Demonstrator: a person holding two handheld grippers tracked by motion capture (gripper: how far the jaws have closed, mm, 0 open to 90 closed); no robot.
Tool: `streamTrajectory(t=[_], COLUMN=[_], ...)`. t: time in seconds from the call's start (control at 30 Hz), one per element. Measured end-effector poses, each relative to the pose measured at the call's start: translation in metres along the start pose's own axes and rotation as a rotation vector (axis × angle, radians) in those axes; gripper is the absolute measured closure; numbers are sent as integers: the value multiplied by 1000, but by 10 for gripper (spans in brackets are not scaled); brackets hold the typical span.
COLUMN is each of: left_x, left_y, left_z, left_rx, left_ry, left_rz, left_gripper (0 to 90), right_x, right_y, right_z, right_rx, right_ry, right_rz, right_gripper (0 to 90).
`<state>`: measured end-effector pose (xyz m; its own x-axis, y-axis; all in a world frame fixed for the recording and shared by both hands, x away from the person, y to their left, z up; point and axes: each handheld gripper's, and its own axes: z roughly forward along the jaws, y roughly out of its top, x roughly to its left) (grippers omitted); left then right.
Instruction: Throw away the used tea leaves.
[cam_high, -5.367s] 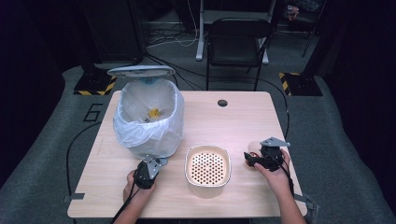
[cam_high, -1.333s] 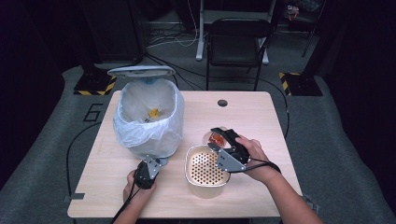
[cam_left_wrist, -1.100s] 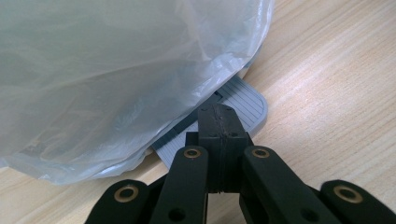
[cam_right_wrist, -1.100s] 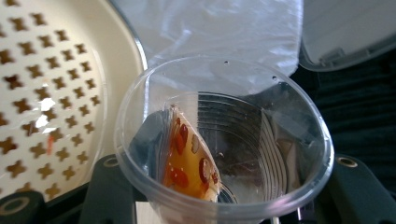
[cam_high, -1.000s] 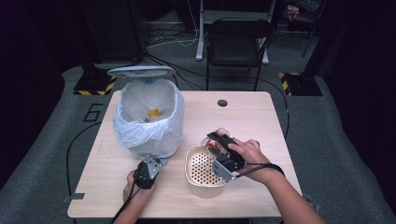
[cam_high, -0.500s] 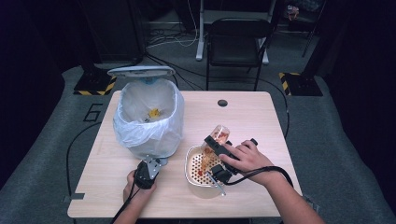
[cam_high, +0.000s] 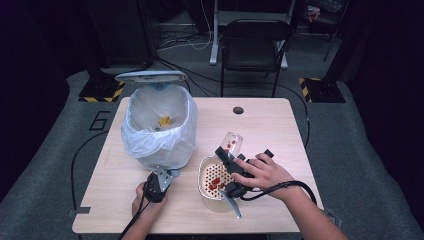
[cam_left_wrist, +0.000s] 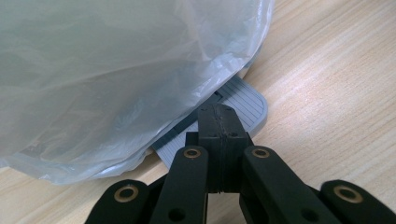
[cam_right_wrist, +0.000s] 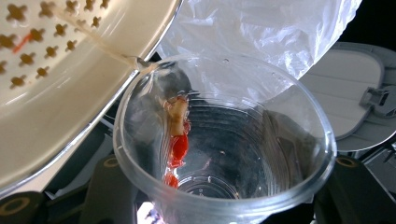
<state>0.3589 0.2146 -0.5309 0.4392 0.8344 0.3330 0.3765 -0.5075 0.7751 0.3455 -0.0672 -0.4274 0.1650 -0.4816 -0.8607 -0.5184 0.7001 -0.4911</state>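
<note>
One clear ribbed plastic cup sits clamped between the jaws of the right gripper, tipped over the rim of one cream perforated strainer bowl where red bits lie; more red bits cling inside the cup. The left gripper, jaws pressed together on nothing, rests on the grey ribbed pedal of one white bag-lined bin. All stand on one light wooden table; one black chair stands beyond on grey carpet.

A light wooden table with a small dark round hole near its far edge carries a bin lined with a clear plastic bag at the left and a cream perforated bowl beside it, nearer the front
</note>
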Motion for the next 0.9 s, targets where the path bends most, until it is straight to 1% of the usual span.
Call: streamTrajectory(t=[0.13,0.17,0.2,0.3,0.47,0.53,0.9], left_x=[0,0,0,0,0,-1,-1], left_y=[0,0,0,0,0,0,0], left_z=[0,0,0,0,0,0,0], left_rx=[1,1,0,1,0,-6,-6], left_ry=[0,1,1,1,0,1,1], left_rz=[1,1,1,1,0,-8,-7], left_gripper=[900,900,900,900,900,900,900], right_x=[-1,0,0,-1,-2,-2,-3], right_y=[-1,0,-1,0,1,1,1], right_z=[1,0,1,0,0,0,-1], right_rx=[-11,-9,-14,-17,-26,-28,-36], right_ry=[12,21,17,17,21,17,16], right_rz=[-10,7,-7,-7,-1,3,10], right_gripper=[429,428,428,428,427,427,426])
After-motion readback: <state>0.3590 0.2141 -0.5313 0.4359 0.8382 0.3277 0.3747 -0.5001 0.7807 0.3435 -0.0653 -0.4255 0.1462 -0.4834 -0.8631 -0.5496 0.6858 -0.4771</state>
